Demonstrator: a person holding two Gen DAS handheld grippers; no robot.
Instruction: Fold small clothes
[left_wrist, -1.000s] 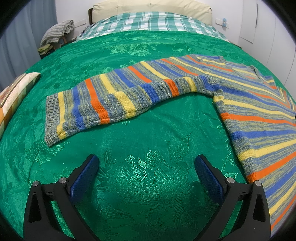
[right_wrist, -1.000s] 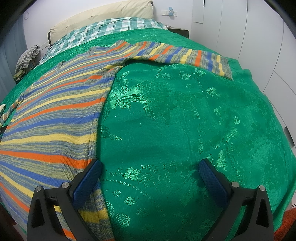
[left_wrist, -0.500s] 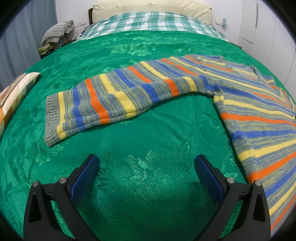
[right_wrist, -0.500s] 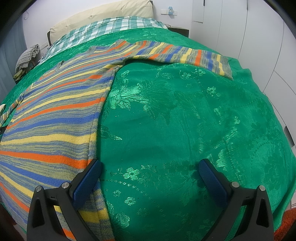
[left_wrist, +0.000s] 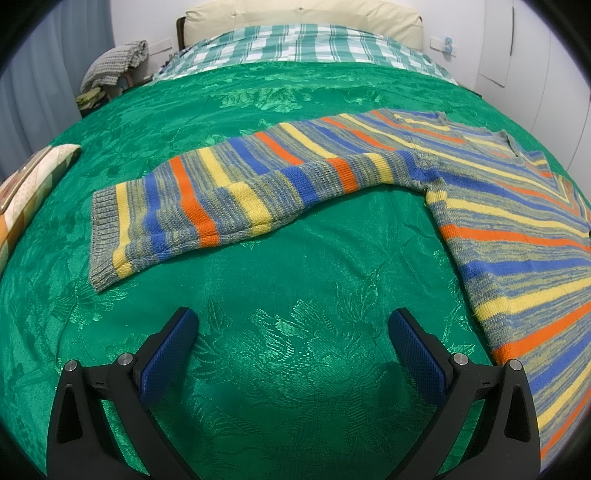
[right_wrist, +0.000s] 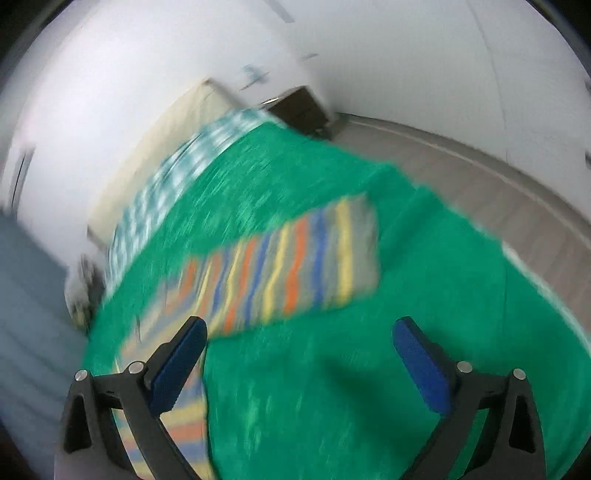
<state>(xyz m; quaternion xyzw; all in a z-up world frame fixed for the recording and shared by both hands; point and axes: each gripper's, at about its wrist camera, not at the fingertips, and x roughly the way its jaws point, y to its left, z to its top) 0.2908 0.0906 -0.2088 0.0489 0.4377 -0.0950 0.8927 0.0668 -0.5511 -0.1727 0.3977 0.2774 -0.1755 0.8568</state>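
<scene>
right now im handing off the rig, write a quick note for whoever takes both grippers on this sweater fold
Left gripper: open, empty, over bare green bedspread just short of the sleeve.
Right gripper: empty, jaws closing slightly, nothing between them; its view is blurred, aimed toward the other sleeve.
Striped sweater: lying flat on the bed, both sleeves spread outward.
Done: sweater laid out.
Left: every fold; sleeves in first, then the body.

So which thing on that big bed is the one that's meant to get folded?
Look at the bed's shiny green floral bedspread. Spread flat across it, sleeves stretched out, lies a knitted sweater. Its blue, orange, yellow and grey stripes set it apart from the patchwork cushion at the bed's edge and the green checked sheet by the headboard.
</scene>
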